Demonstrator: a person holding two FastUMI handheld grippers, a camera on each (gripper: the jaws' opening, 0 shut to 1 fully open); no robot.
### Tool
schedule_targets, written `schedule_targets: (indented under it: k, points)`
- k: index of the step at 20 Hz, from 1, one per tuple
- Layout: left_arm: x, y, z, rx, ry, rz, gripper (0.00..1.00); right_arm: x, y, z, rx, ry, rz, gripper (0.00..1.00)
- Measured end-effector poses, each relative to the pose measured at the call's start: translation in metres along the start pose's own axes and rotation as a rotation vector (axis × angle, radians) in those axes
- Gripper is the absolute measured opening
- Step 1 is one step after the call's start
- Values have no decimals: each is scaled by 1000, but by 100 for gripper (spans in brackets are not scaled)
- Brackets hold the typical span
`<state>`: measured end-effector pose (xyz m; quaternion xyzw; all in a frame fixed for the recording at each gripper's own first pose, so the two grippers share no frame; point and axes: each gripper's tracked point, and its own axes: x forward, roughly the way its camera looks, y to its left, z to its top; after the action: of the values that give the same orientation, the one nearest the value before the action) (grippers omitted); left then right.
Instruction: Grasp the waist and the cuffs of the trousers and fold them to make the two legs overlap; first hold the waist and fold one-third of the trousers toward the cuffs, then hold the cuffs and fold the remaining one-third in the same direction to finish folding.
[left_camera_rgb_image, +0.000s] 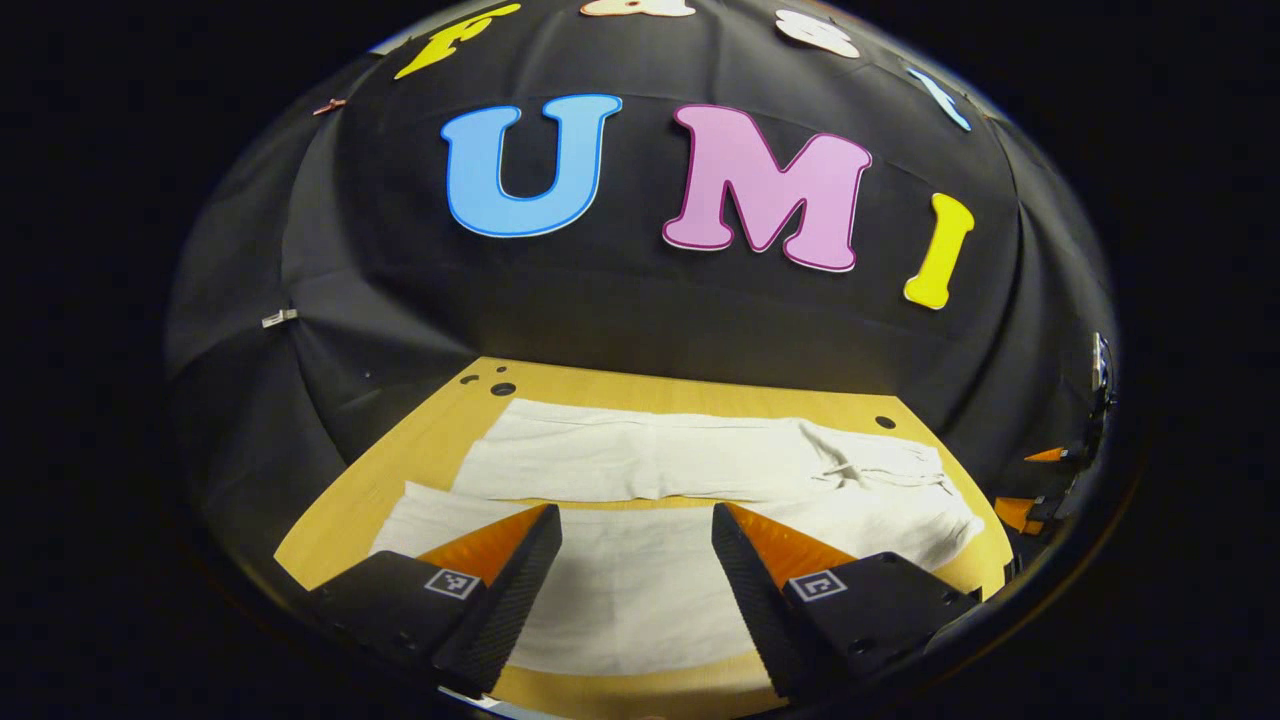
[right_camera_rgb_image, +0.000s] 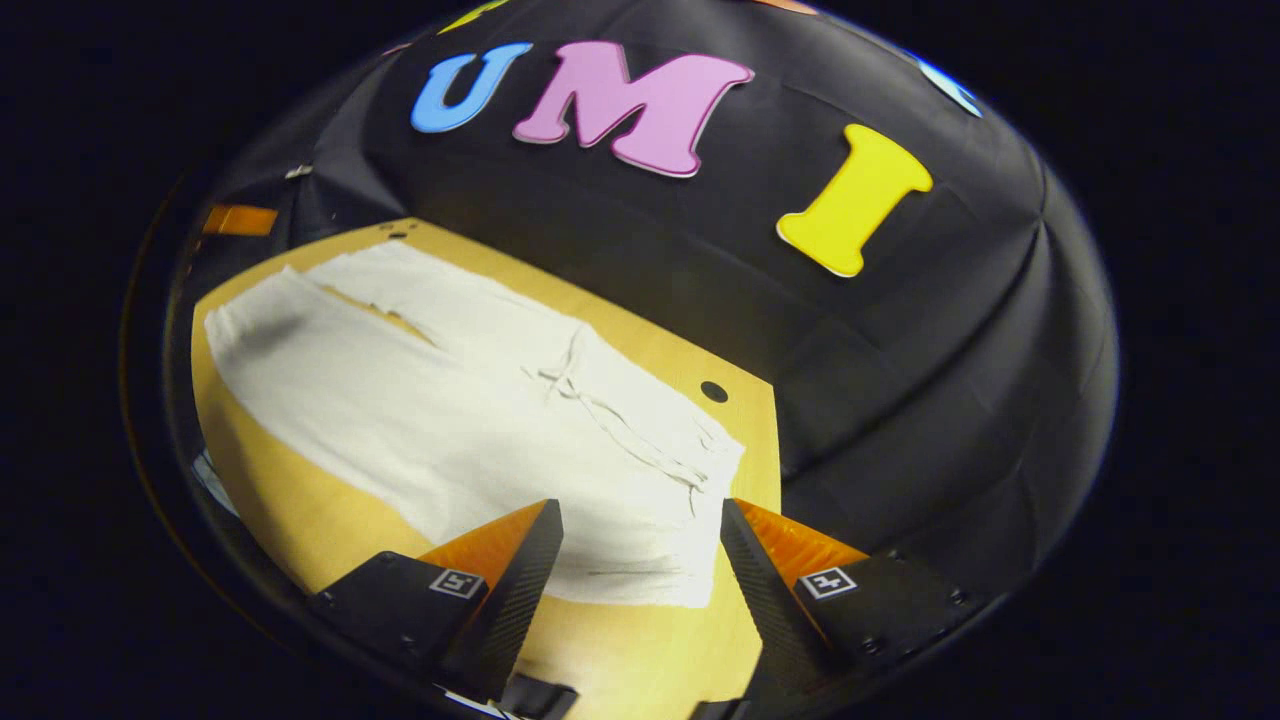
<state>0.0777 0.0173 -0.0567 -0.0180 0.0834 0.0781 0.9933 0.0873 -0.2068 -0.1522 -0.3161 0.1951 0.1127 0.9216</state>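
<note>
- The white trousers lie spread flat on the wooden table, both legs side by side with a narrow strip of table showing between them.
- In the left gripper view the waist sits toward the right, bunched and creased, and the cuffs lie toward the left; the near leg runs just under the fingertips.
- The left gripper hangs above the near leg with its fingers spread wide apart, nothing between them (whether the tips touch the cloth cannot be told from here).
- At the far right edge of that view, parts of the other hand-held gripper show beside the waist end of the table.
- In the right gripper view the trousers run on a slant, the waist nearest the camera with its drawstring loose across the cloth, the cuffs off toward the upper left.
- The right gripper hovers over the waist edge, fingers well apart and holding nothing; the waist hem lies between and just beyond the tips.
- A dark round hole in the table sits just beside the waist, near the black cloth wall.
- The legs do not overlap; no fold has been made.
</note>
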Motion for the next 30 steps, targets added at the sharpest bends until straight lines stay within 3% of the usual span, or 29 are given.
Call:
schedule_targets:
  k: [7,13,18,22,27,29,30]
  points:
    - [0,-13,-19,-9,55,-40,96,24,-36,-81,-374,142,85,98]
    - [-10,-5,-21,-3,85,-7,96,46,-28,-126,-582,219,165,98]
    - [-21,17,-36,-34,120,64,96,67,-21,-139,-640,246,215,98]
    - [-31,32,-48,-50,152,114,96,82,-15,-132,-706,233,213,95]
    - [-43,42,-75,-19,209,144,96,104,-17,-121,-830,208,148,91]
    - [-44,45,-84,-5,232,156,96,109,-18,-126,-853,230,125,80]
    - [-43,47,-85,7,233,160,96,112,-15,-128,-857,238,130,65]
